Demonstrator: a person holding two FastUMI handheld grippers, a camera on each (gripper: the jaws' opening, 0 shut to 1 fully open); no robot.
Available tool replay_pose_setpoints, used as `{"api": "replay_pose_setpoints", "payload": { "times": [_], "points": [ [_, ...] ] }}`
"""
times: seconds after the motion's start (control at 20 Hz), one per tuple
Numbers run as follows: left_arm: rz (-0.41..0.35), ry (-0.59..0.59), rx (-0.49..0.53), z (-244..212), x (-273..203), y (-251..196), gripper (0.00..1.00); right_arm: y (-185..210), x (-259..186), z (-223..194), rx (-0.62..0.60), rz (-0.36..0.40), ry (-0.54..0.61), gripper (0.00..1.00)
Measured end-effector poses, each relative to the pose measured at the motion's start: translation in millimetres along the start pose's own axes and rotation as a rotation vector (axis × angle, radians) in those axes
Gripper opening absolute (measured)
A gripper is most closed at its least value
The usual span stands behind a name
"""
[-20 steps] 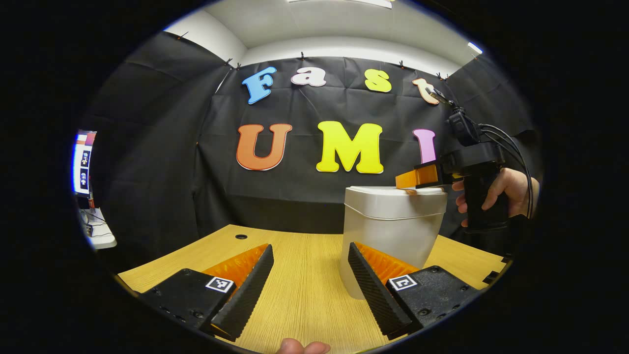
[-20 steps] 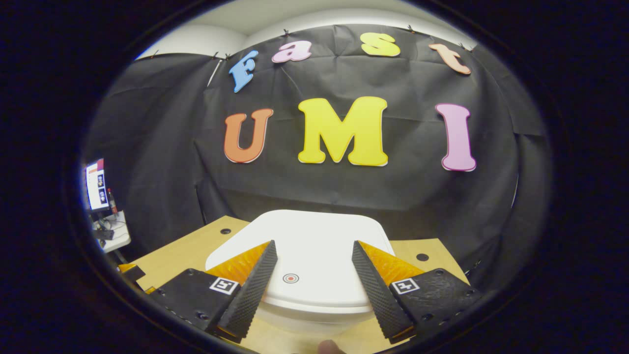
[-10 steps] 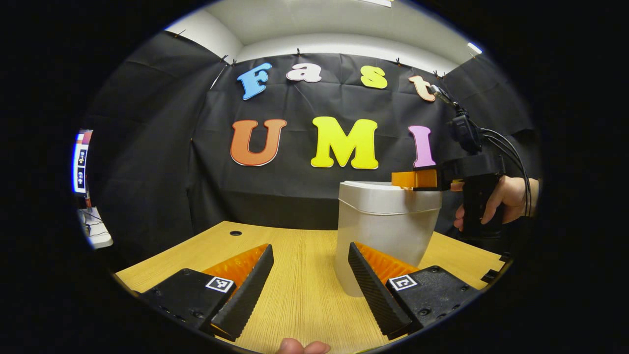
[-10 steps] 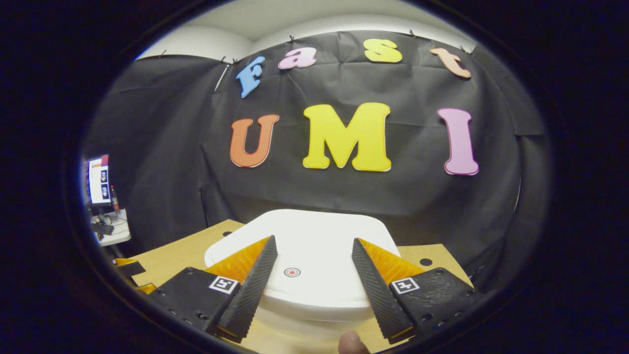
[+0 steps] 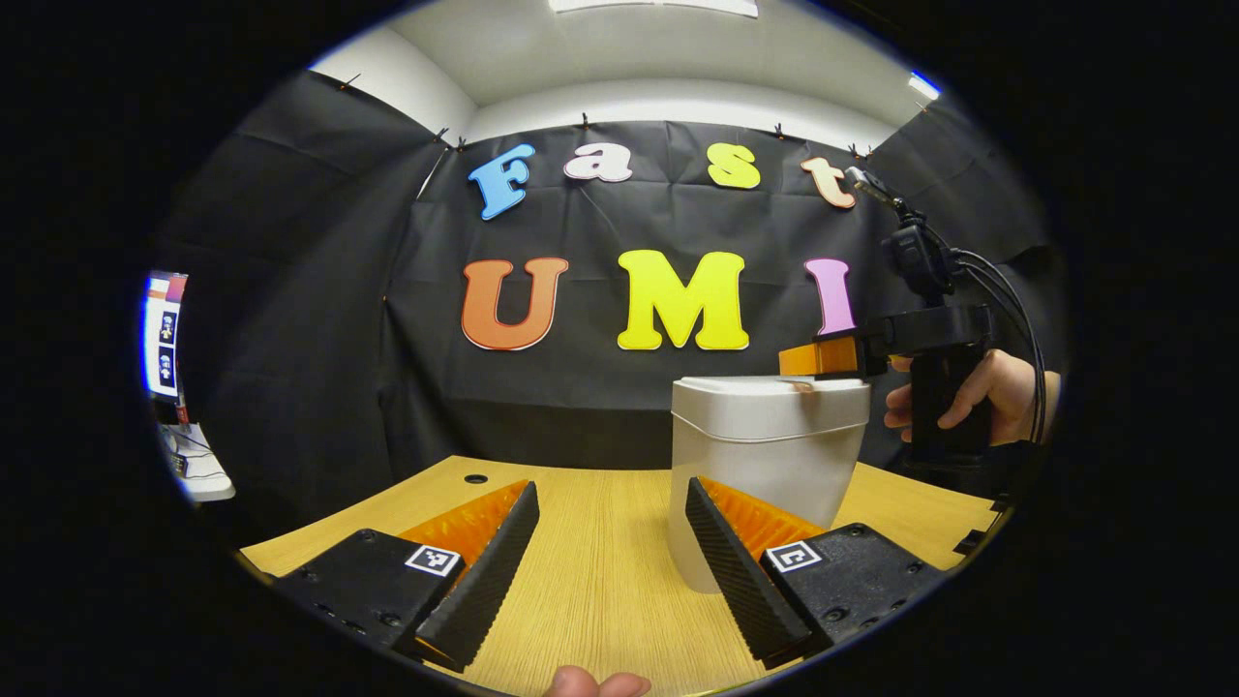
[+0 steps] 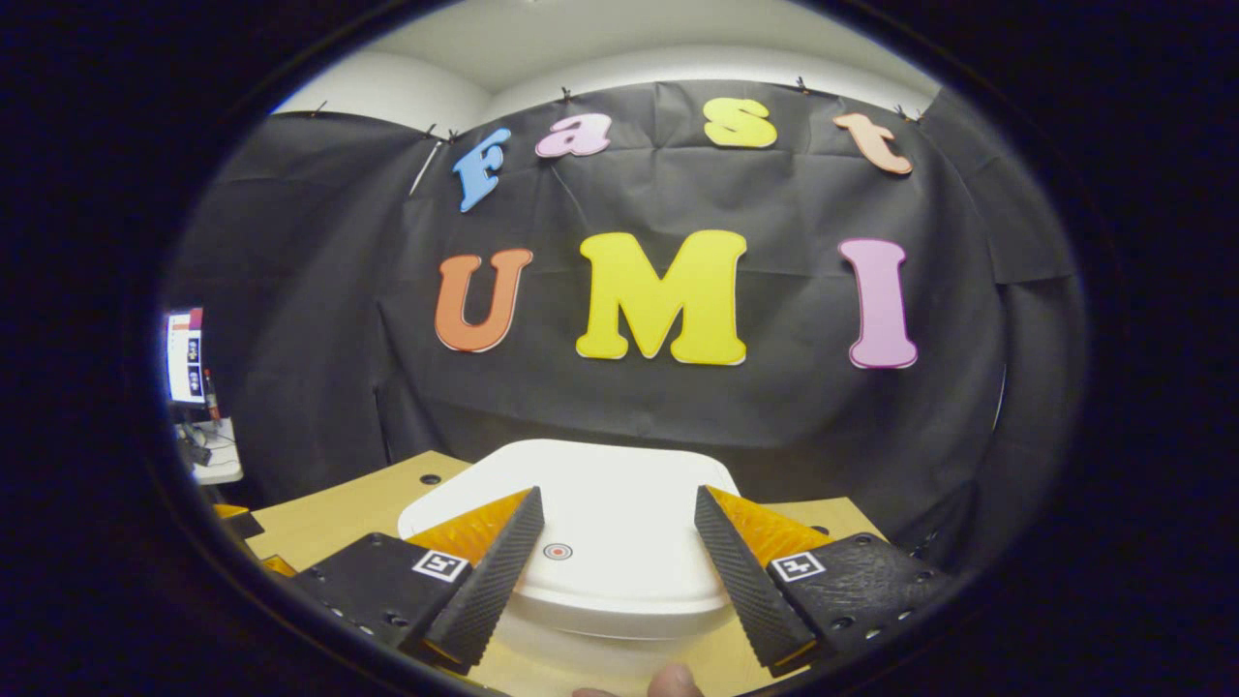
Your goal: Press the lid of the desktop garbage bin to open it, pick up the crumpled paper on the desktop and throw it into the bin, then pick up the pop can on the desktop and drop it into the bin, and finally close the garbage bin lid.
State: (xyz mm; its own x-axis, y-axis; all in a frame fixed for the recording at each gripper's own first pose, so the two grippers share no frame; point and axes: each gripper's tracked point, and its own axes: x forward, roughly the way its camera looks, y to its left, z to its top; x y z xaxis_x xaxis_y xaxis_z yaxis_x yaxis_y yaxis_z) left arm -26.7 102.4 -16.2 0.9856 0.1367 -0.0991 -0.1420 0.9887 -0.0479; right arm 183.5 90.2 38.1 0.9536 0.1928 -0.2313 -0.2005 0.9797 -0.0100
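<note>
Right gripper view: right claw point(image 6: 615, 561) wide apart, empty, over bin lid point(image 6: 619, 528).

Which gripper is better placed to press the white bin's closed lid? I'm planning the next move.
Right. The right gripper hangs just above the white plastic lid; the left gripper sits low beside the bin.

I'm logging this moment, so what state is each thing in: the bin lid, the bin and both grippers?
Bin lid: shut, lying flat on the bin.
Garbage bin: upright on the desk.
Right gripper: open, fingers over the lid.
Left gripper: open, holding nothing, low over the desk.
</note>
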Motion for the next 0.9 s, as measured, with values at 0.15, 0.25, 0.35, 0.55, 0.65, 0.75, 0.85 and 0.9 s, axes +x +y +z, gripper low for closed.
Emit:
{"api": "replay_pose_setpoints", "payload": {
  "times": [0.15,0.25,0.35,0.55,0.65,0.75,0.85,0.9],
  "points": [
    [-0.008,-0.009,0.010,3.5,-2.1,-4.7,0.98,-7.9,-28.5,15.1,0.036,0.001,-0.143,0.95],
    [-0.003,-0.020,0.016,6.5,-2.0,-2.2,0.98,-20.6,-46.9,10.2,0.039,-0.033,-0.195,0.95],
    [0.001,-0.017,0.005,5.5,-0.1,-0.7,0.98,-28.3,-66.8,0.5,0.052,-0.055,-0.208,0.95],
    [0.009,-0.019,0.006,5.1,-0.5,-0.5,0.98,-29.6,-113.7,-35.3,0.061,-0.063,-0.211,0.95],
    [0.011,-0.023,0.011,6.0,-2.0,-1.1,0.98,-39.1,-126.9,-60.2,0.073,-0.101,-0.200,0.95],
    [0.008,-0.020,0.015,3.6,0.0,-4.4,0.98,-46.6,-139.8,-82.0,0.084,-0.138,-0.178,0.95],
    [0.000,-0.018,0.020,2.6,-0.3,-9.2,0.98,-49.8,-153.0,-88.1,0.086,-0.164,-0.179,0.97],
    [-0.005,-0.018,0.021,1.9,-0.2,-11.0,0.98,-48.8,-158.8,-88.6,0.080,-0.170,-0.190,0.97]
  ]
}}
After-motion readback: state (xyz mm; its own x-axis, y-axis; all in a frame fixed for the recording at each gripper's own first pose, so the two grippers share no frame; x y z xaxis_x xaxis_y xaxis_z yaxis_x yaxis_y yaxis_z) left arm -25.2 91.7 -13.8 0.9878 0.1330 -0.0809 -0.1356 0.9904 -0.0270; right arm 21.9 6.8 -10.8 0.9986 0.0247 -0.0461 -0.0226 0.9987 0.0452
